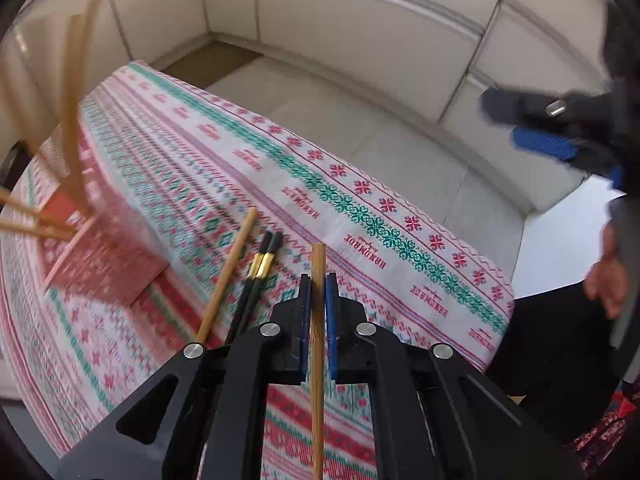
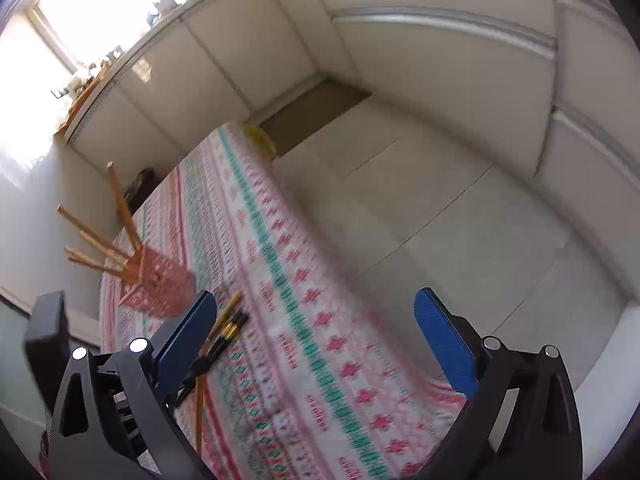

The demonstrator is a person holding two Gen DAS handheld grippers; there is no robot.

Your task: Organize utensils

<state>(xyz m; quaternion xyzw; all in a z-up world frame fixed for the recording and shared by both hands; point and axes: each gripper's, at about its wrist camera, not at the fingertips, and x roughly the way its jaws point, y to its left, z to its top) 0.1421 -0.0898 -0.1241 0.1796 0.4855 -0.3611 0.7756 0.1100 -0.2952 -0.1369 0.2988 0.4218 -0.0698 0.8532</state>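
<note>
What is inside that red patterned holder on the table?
Several wooden chopsticks stand in the red holder, fanning out above its rim. Their lower ends, and anything else inside, are hidden by its walls.

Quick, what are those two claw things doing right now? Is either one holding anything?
Left gripper: closed on a bamboo chopstick.
Right gripper: wide open, holding nothing, above the patterned tablecloth.
</note>
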